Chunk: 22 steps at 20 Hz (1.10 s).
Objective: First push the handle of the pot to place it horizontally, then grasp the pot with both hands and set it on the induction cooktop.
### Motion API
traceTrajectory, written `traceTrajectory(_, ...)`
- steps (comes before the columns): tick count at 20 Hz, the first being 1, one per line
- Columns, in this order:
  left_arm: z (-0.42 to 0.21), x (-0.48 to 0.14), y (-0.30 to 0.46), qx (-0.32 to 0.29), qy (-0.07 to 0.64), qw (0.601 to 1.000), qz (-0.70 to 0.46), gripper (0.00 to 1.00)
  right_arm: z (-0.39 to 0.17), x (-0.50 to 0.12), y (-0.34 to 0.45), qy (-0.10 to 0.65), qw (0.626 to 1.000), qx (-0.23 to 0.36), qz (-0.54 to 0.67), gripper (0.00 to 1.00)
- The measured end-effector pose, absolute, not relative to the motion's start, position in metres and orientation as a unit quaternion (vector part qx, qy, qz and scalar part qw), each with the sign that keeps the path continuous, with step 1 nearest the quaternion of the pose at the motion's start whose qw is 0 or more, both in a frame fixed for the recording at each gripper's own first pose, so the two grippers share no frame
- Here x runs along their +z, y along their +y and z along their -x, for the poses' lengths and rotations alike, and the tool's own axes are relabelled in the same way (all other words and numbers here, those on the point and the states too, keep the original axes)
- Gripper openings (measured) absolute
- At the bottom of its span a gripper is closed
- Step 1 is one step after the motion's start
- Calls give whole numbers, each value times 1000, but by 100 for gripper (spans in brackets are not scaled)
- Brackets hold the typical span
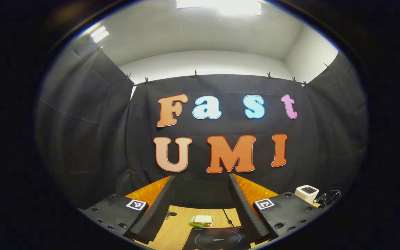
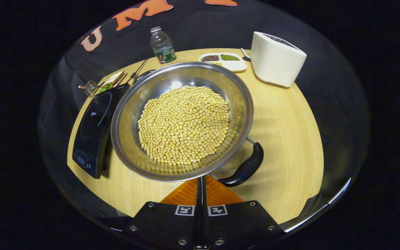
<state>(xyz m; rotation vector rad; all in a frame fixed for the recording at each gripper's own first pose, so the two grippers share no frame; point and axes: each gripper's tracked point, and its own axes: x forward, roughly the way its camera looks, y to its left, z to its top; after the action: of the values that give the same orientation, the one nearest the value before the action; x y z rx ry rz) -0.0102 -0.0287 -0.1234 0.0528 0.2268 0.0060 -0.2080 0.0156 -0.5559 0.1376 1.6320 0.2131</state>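
In the left gripper view, the left gripper is raised and looks at the booth's cloth wall, with its fingers spread wide and nothing between them. Below and beyond them lies the wooden bench, and on it the near edge of the black induction cooktop. Just behind the cooktop lies a small pale packet with a green edge. At the far right of that view a white box-shaped appliance stands on the bench, with a dark object beside it that is too small to tell.

In the right gripper view, reading from the left, a small metal whisk-like tool lies at the bench edge beside the flat packet. Next comes the induction cooktop, lying flat on the bench. Just to its right sits the steel pot, on the bench and not on the cooktop, its rim overlapping the cooktop's right edge in this view. It holds a heap of yellow beans. Its black handle sticks out at the lower right, pointing down toward the camera. The right gripper has its fingers pressed together, their tips right at the pot's near rim beside the handle's root. Behind the pot stand a clear bottle, a divided white dish of beans and the white appliance.
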Motion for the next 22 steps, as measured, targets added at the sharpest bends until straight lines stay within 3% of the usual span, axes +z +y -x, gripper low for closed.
traceTrajectory(7, 7, -133, -27, 7, 122, 992, -23, 98, 176, -575, -13, 714, 697, 50, -40, 0)
traceTrajectory(22, -14, -169, -24, 11, 149, 988, -28, 98, 129, -611, -46, 718, 692, -34, -66, 0)
